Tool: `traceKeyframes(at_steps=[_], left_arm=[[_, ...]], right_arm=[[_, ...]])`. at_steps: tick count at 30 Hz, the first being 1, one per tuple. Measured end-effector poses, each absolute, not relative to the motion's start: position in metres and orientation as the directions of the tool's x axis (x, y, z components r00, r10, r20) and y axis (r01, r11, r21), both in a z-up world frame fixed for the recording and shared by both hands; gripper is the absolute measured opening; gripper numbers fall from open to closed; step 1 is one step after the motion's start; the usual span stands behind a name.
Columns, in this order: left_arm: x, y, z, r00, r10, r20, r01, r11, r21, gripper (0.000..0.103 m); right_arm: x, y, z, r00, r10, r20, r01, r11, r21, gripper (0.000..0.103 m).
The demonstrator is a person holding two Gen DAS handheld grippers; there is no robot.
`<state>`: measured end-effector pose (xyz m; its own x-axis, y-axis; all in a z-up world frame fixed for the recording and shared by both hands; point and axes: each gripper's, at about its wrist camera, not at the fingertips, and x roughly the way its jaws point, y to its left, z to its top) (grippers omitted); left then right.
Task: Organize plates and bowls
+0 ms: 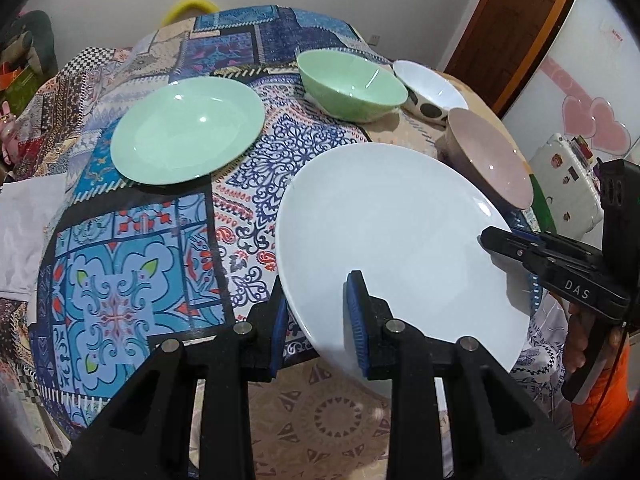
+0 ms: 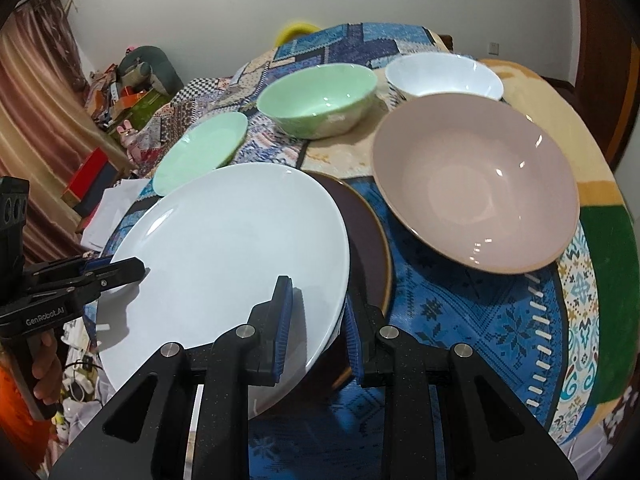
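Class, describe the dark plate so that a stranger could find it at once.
Start at the patterned tablecloth. The big white plate, held by both grippers, is nearest. The dark plate lies half hidden under its right edge, beside the pink bowl: the only dark dish, brown-rimmed.

Three plates (image 2: 224,240), three bowls (image 2: 476,184), two grippers (image 2: 316,320)

The white plate (image 2: 224,256) covers most of a dark plate (image 2: 370,248), leaving only a brown-rimmed crescent in the right wrist view. The pink bowl (image 2: 472,184) hides the near rim of the white bowl (image 2: 444,76). A yellow thing (image 1: 190,6) behind the counter (image 1: 132,264) is half hidden, perhaps a cap. In the left wrist view, the frame edge cuts off the hand (image 1: 580,340) holding the right gripper (image 1: 490,240).
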<state>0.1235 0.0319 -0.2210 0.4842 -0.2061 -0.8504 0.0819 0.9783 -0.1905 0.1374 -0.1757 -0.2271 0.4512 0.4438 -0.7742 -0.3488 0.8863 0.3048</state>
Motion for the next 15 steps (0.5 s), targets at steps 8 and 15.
traceKeyframes(at_steps=[8, 15], left_arm=[[0.134, 0.028, -0.232, 0.463, -0.210, -0.861, 0.085, 0.977, -0.193, 0.029], [0.142, 0.030, -0.240, 0.451, -0.207, -0.868, 0.076, 0.978, -0.193, 0.030]], right_arm=[[0.142, -0.182, -0.235, 0.439, 0.440, -0.783, -0.334, 0.890, 0.312, 0.023], [0.144, -0.182, -0.235, 0.440, 0.440, -0.783, -0.334, 0.889, 0.312, 0.023]])
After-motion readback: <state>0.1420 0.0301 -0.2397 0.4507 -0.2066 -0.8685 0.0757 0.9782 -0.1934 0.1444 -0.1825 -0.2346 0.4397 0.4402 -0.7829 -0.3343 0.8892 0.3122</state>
